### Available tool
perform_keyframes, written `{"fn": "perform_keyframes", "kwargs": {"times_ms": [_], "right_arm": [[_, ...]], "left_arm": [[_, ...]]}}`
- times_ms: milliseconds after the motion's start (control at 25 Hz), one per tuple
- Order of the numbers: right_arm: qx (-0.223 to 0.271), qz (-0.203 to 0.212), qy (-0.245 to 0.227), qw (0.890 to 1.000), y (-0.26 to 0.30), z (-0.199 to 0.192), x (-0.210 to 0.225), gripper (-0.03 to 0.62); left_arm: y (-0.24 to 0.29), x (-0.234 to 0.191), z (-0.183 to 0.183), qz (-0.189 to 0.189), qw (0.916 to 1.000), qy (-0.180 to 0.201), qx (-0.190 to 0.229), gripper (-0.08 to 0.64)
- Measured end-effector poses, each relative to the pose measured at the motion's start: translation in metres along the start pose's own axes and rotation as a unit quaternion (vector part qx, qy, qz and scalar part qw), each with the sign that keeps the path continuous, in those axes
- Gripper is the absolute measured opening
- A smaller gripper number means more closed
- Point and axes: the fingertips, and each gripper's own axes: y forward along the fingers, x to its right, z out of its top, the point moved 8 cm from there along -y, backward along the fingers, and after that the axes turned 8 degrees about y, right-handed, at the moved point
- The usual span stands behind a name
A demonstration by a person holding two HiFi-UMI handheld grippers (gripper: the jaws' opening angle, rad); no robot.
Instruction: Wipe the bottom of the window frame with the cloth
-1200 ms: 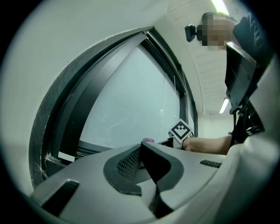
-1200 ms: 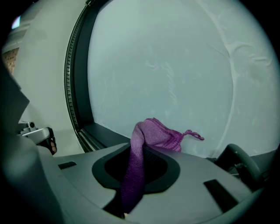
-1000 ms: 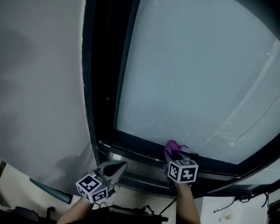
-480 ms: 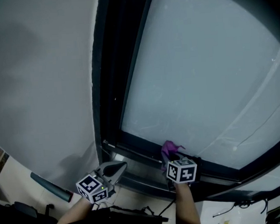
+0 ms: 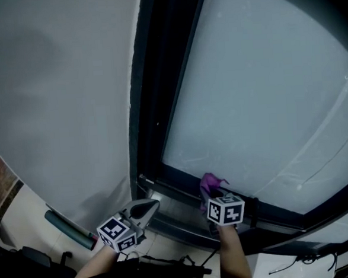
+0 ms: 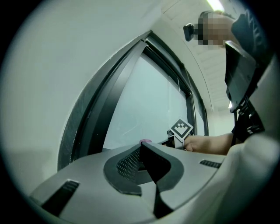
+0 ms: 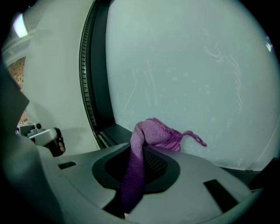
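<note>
Right, head view first: my right tongs press the purple cloth onto the bottom rail of the window frame, a little in from its left corner, with the forearm reaching up from below. The left tongs hover just below that corner, clear of the frame as far as I can tell.

Left gripper view: those tongs are closed on nothing.

Right gripper view: the tongs are clamped on the cloth, its bunched end lying at the foot of the glass.

To wipe well, I'd hold the wad low on the rail and drag it along with steady pressure.
</note>
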Motion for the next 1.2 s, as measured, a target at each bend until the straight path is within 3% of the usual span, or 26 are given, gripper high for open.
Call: {"fn": "perform_keyframes", "kwargs": {"times_ms": [600, 1200], "right_arm": [[-0.027, 0.036, -0.047, 0.998, 0.024, 0.009, -0.028, 0.075], [-0.059, 0.067, -0.073, 0.993, 0.046, 0.024, -0.046, 0.075]], "left_arm": [[-0.024, -0.002, 0.009, 0.048, 0.9985, 0.024, 0.005, 0.000], [-0.038, 0.000, 0.013, 0.085, 0.9960, 0.024, 0.015, 0.002]]}}
